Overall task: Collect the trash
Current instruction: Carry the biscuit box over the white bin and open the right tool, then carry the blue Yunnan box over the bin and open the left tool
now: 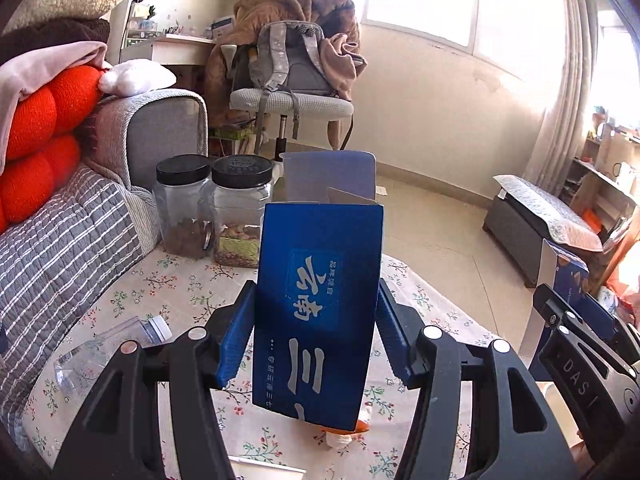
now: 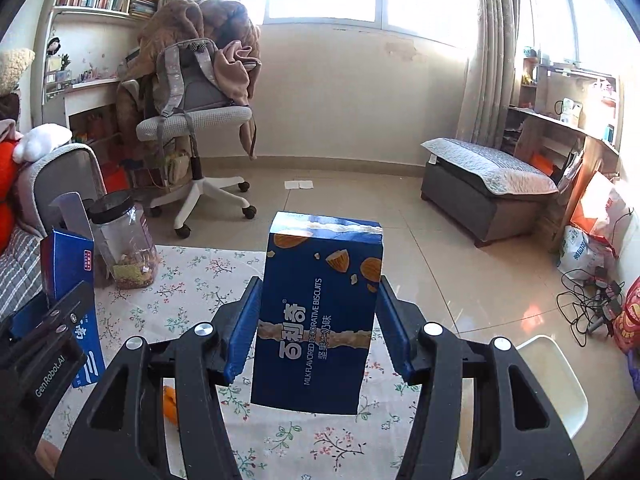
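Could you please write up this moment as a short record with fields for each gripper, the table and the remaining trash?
left gripper: shut on open blue carton, held above the table
right gripper: shut on biscuit box, also lifted
table: floral cloth, two jars at the far edge
trash left: empty bottle lying on its side, orange scrap

blue carton (image 1: pixel 316 312): the lower end is cut short by its own tilt; the print runs off the bottom edge.
orange scrap (image 1: pixel 352 426): mostly hidden beneath the blue carton; what it is cannot be told.
white cup (image 1: pixel 264 472): cut off by the bottom edge, below the blue carton; only the rim is seen.
plastic bottle (image 1: pixel 108 350): partly covered by the left claw (image 1: pixel 316 322), left of the blue carton.
biscuit box (image 1: pixel 568 276): cropped at the right edge, right of the blue carton.
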`<state>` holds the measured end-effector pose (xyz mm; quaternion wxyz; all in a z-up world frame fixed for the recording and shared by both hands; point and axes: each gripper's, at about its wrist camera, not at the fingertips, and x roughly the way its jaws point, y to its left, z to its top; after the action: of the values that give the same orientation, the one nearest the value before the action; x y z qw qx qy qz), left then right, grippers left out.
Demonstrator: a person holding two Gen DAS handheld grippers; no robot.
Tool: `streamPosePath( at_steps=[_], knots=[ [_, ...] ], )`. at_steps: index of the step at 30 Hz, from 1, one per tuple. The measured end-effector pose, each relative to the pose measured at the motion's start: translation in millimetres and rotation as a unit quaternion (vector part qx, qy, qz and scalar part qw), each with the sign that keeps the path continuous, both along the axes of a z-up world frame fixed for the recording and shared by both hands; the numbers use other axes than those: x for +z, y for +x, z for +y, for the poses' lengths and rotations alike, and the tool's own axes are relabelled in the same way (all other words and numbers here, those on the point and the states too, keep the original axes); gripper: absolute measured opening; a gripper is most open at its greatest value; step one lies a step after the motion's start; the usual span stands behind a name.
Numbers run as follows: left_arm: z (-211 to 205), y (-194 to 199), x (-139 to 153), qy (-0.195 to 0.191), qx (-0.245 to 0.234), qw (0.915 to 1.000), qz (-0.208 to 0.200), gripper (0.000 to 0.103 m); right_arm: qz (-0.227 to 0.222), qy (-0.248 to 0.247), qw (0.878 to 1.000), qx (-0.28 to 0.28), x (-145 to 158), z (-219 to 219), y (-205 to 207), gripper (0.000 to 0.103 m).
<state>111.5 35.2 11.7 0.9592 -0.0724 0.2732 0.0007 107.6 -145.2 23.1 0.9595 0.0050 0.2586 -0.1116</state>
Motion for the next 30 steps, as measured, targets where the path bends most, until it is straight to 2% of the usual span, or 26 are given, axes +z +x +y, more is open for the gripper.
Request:
streamPosePath(
  at_steps=[13, 24, 25, 27, 29, 30],
  knots=[
    [-89.8, -21.4, 11.7, 0.014, -0.076, 0.997, -0.003, 0.058, -0.004, 0.008, 0.998, -0.067, 0.0, -87.2, -39.4, 0.053],
    [-182.8, -34.0, 7.0, 0.028, -0.152, 0.988, 0.007, 0.058, 0.021, 0.004, 0.987, -0.159, -15.8, -185.2, -71.4, 0.054],
    [-192.4, -35.1, 5.0, 0.029, -0.16, 0.9867, 0.009, 0.058, 0.024, 0.006, 0.985, -0.168, -17.7, -195.1, -74.0, 0.055],
    [-212.1, -37.0, 1.7, 0.031, -0.177, 0.9836, 0.014, 0.058, 0.034, 0.012, 0.982, -0.185, -22.8, -213.2, -77.5, 0.066],
    [-230.1, -37.2, -1.7, 0.033, -0.192, 0.9806, 0.02, 0.058, 0.041, 0.02, 0.978, -0.206, -28.9, -229.6, -82.8, 0.085],
    [-237.3, -36.3, -3.1, 0.033, -0.199, 0.9791, 0.023, 0.058, 0.04, 0.024, 0.975, -0.218, -31.8, -237.6, -87.2, 0.089]
  ],
)
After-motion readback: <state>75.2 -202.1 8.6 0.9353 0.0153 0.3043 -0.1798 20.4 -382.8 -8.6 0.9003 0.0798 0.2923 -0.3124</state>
